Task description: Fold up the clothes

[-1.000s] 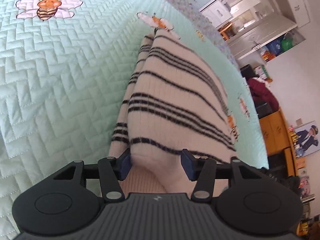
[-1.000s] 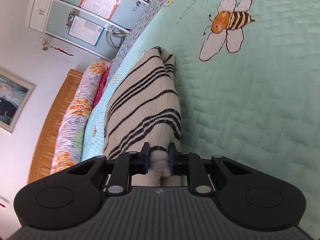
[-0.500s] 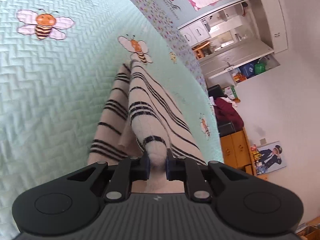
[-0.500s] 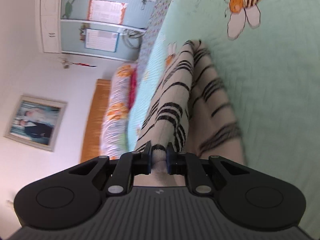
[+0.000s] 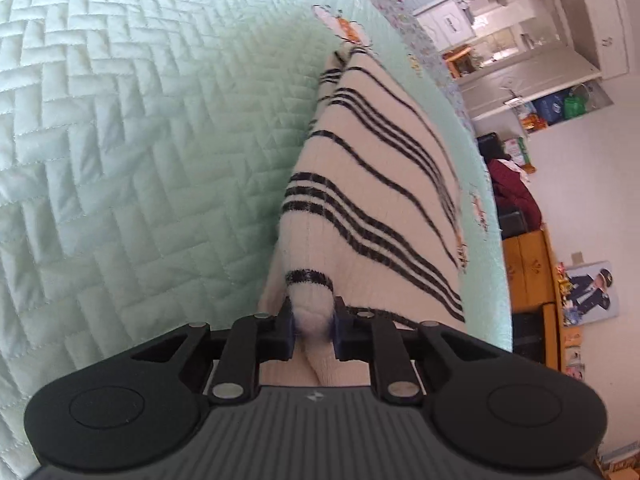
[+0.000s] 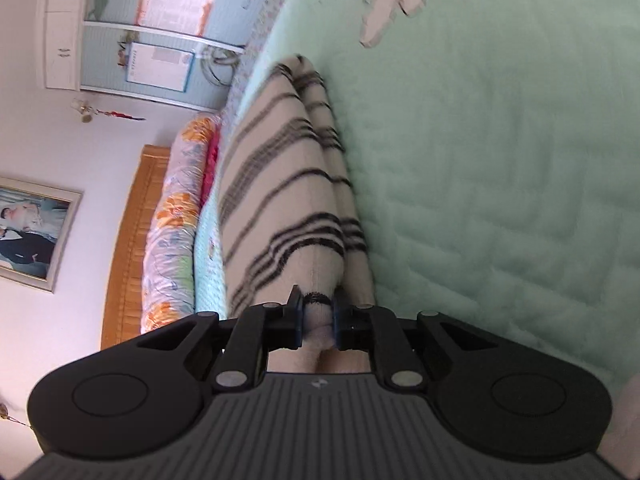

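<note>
A cream knit sweater with black stripes [image 5: 372,200] lies in a long folded band on the mint quilted bedspread [image 5: 140,140]. My left gripper [image 5: 312,320] pinches a bunched near corner of it between its blue pads, and the jaws are opening slightly with the fabric still pressed between them. In the right wrist view the same sweater [image 6: 280,184] runs away from me, blurred by motion. My right gripper [image 6: 318,318] is shut on the other near corner, just below a black stripe. Both corners are raised a little off the bedspread [image 6: 500,180].
The bed's far edge drops to a room with an orange cabinet [image 5: 528,272] and a dark red heap of cloth [image 5: 512,188]. A wooden headboard [image 6: 128,248] and a rolled floral quilt [image 6: 176,216] lie left of the sweater. Bee prints [image 5: 344,28] dot the spread.
My left gripper's jaws went from wide open astride the sweater to shut on a bunched corner. The right gripper kept its grip, rolled, and moved with the fabric, blurring its view.
</note>
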`<state>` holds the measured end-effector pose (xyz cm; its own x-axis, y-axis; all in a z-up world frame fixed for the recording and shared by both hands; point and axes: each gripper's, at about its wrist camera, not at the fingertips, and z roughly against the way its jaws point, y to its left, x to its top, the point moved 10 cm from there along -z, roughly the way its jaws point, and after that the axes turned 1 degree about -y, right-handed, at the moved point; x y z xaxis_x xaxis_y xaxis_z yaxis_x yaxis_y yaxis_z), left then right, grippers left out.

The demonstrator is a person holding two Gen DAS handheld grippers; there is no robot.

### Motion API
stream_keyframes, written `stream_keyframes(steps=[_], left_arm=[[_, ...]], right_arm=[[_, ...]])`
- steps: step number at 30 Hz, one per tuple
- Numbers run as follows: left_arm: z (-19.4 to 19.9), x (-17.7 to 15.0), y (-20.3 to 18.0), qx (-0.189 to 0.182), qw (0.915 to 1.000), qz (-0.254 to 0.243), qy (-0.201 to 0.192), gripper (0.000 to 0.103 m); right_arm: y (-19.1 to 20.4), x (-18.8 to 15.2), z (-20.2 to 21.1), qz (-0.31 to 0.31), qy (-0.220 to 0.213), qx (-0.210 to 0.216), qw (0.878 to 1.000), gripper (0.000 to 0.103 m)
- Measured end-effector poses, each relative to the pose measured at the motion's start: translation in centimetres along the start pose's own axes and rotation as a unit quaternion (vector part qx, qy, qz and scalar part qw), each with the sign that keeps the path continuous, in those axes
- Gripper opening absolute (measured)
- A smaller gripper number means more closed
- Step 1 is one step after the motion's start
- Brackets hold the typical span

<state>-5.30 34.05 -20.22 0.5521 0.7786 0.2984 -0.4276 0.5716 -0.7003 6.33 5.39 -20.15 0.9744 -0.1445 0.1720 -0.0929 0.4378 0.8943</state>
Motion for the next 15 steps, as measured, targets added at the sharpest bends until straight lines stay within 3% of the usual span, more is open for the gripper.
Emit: stream_keyframes(steps=[2, 13, 15], left_arm=[[-1.0, -0.4, 0.5, 0.016, 0.9998, -0.009, 0.005, 0.018], [-1.2, -0.4, 0.8, 0.012, 0.9999, -0.006, -0.004, 0.019], [-0.7, -0.5, 0.7, 0.006, 1.0000, 0.000, -0.005, 0.021]], right_arm=[[-1.1, -0.7, -0.5, 0.010, 0.013, -0.027, 1.000, 0.012], [-1.1, -0.9, -0.2, 0.051, 0.001, -0.030, 0.998, 0.014], [-0.8, -1.1, -0.1, 0.060, 0.001, -0.024, 0.998, 0.021]])
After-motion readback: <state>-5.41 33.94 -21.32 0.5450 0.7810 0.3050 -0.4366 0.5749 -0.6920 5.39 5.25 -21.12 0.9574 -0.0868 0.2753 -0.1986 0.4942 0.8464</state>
